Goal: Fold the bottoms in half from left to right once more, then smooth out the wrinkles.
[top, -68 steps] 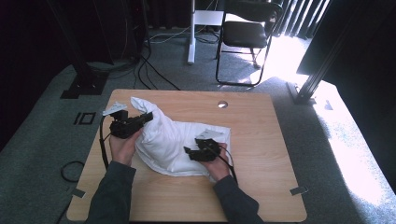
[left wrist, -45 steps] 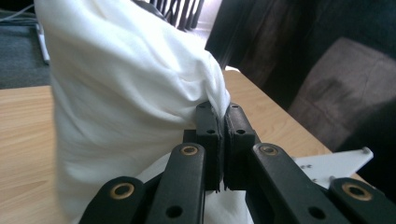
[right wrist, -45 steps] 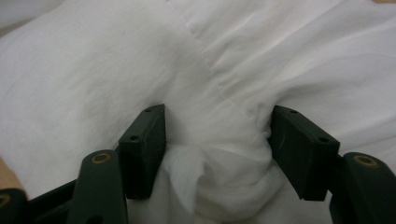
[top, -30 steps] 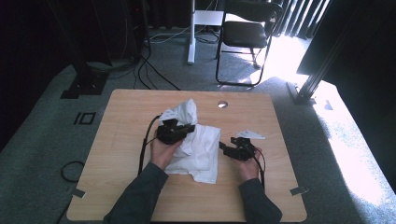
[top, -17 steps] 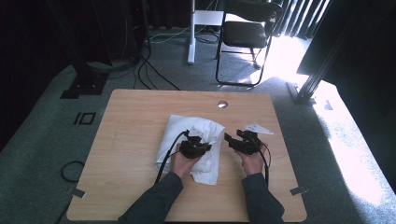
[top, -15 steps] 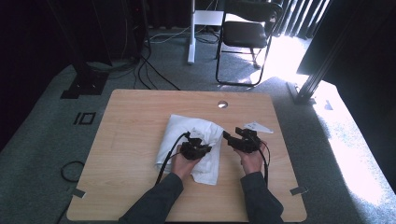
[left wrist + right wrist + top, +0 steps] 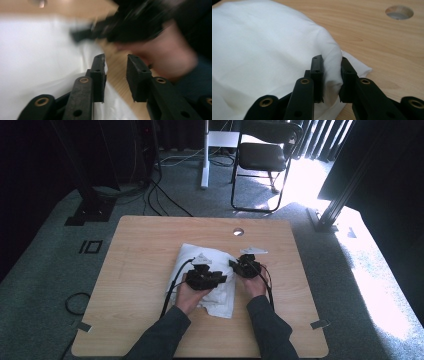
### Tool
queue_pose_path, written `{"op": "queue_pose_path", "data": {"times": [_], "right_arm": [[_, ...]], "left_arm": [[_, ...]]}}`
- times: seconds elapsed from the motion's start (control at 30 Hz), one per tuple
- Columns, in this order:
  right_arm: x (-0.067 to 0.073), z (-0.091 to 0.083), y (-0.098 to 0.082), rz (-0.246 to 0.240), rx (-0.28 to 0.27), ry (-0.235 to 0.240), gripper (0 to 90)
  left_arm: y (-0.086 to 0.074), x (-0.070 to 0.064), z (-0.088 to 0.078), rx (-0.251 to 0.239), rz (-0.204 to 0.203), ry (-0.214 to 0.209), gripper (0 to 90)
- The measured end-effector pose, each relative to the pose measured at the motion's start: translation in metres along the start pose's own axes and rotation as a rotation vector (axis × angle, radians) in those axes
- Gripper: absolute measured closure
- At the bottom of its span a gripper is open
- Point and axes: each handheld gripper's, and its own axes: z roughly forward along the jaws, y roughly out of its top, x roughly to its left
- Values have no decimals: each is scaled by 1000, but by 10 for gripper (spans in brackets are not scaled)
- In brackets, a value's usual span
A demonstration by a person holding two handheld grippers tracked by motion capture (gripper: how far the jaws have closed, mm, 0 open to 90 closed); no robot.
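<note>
A white cloth [image 7: 192, 252] lies folded in the middle of the wooden table [image 7: 140, 250]. My left gripper [image 7: 220, 279] rests over the cloth's right part, pointing right. In the left gripper view the left gripper [image 7: 116, 60] is open; its jaws have just been opening, with bare wood between them and the cloth [image 7: 37, 50] beside the left jaw. My right gripper [image 7: 233, 265] is at the cloth's right edge, pointing left. Its jaws have just been closing, and in the right gripper view the right gripper [image 7: 330, 61] pinches a rounded fold of the cloth [image 7: 262, 37].
A round hole [image 7: 238, 231] is set in the table near its far edge, beyond the right gripper, and the hole [image 7: 399, 12] also appears in the right gripper view. A black chair [image 7: 265, 155] and floor cables [image 7: 165, 200] lie behind the table.
The left gripper carried the cloth's left side over to the right, folding it, then settled lower on it. The right gripper moved left to the cloth's right edge.
</note>
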Motion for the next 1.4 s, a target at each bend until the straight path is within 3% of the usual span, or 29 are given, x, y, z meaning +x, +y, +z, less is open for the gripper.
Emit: {"op": "queue_pose_path", "data": {"times": [0.03,0.1,0.17,0.2,0.23,0.27,0.3,0.43,0.57,0.83,0.93,1.0,1.07,1.1,1.2,1.3,1.33,1.37,1.4], "right_arm": [[-1,3,-1,0,5,-3,771],[-3,7,-2,4,13,-8,769],[-5,9,-1,6,16,-16,771],[-6,10,-1,4,18,-19,776],[-6,10,-1,4,18,-19,776],[-6,12,0,2,21,-21,777],[-7,14,2,-3,19,-29,780],[-8,18,10,-8,18,-31,777],[-8,19,14,-10,25,-36,772],[-8,19,14,-17,33,-37,743],[-10,16,14,-12,29,-29,565],[-10,8,15,2,7,-53,424],[-7,-6,18,15,-39,-90,382],[-5,-14,20,21,-68,-83,371],[9,-34,23,-26,-117,-48,371],[15,-38,22,-52,-121,-35,370],[30,-44,16,-112,-108,-6,370],[39,-44,7,-142,-87,20,370],[39,-44,7,-142,-87,20,370]], "left_arm": [[6,1,-12,-33,5,4,683],[15,9,-33,-85,35,58,679],[19,26,-46,-105,31,125,680],[19,26,-46,-105,31,125,681],[19,37,-48,-96,17,161,681],[16,56,-48,-68,-22,185,686],[13,65,-45,-46,-53,192,689],[-3,83,-28,27,-113,178,690],[-14,84,-21,17,-136,169,685],[-21,76,-9,39,-85,214,648],[-25,73,-3,53,-65,245,644],[-26,72,-3,48,-67,252,642],[-26,72,-2,45,-73,253,641],[-27,73,-2,48,-71,255,641],[-30,73,0,56,-72,265,641],[-32,72,2,52,-73,277,641],[-33,71,3,53,-66,286,642],[-33,70,5,57,-57,296,642],[-34,69,6,63,-50,305,642]]}}
